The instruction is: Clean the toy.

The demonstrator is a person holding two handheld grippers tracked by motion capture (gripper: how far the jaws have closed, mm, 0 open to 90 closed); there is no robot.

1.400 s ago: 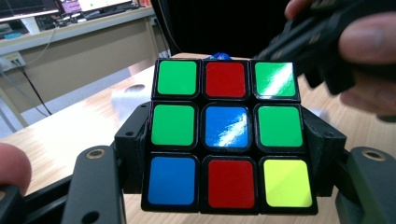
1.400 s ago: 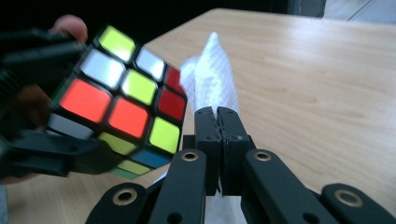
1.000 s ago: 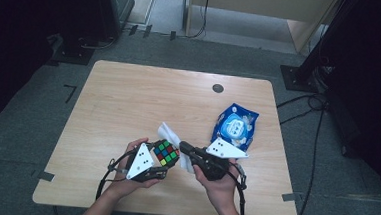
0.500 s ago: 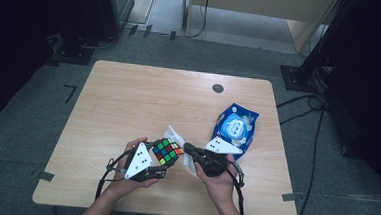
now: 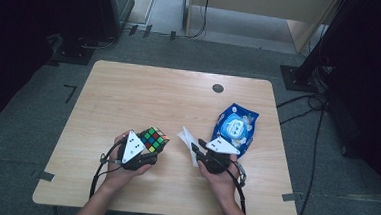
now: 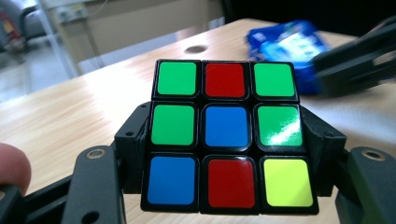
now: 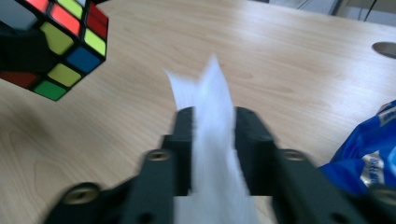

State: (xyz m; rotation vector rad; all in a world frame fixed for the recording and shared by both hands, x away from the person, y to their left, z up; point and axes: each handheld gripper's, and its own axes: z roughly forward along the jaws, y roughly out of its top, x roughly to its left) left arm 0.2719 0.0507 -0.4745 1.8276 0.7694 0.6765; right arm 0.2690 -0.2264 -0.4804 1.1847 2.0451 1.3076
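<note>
The two hands have drawn apart since a second ago. The left gripper (image 5: 148,147) clamps the puzzle cube (image 5: 154,139) at near left; the right gripper (image 5: 196,148), its jaws just opening, has a white wipe (image 5: 188,140) between them. Wooden table (image 5: 144,92), blue packet (image 5: 236,126), grey floor.

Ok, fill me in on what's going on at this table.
A person works at a wooden table with a gripper in each hand. The left gripper is clamped on a scrambled puzzle cube. The right gripper has a white wipe between its jaws, which have just been opening, so its grip is loosening. A blue wipes pack lies beside the right hand.
</note>
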